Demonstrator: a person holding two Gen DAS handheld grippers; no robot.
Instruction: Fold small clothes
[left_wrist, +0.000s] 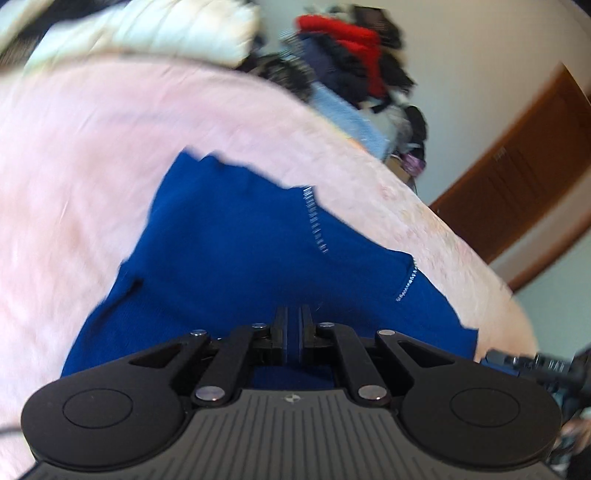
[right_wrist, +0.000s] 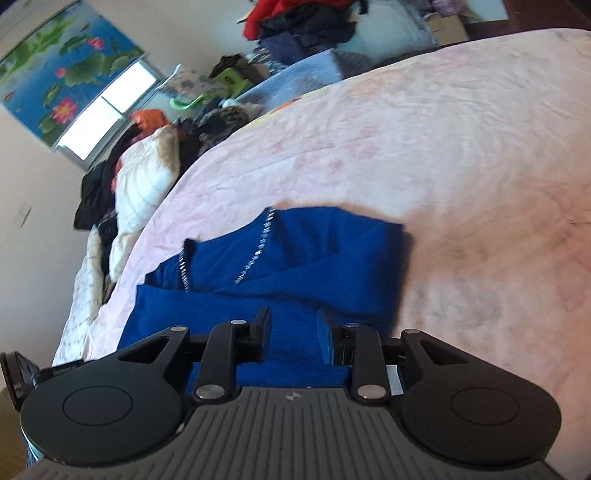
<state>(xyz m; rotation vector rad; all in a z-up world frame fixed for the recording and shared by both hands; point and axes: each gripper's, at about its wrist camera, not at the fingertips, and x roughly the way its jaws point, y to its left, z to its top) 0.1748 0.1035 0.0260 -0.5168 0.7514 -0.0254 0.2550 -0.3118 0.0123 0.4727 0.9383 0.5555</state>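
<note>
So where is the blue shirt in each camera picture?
Left wrist: the blue garment fills the lower middle, pinched by the left gripper.
Right wrist: it lies lower middle, between the open fingers of the right gripper.
Shared landmark: the pink bedsheet beneath it.
</note>
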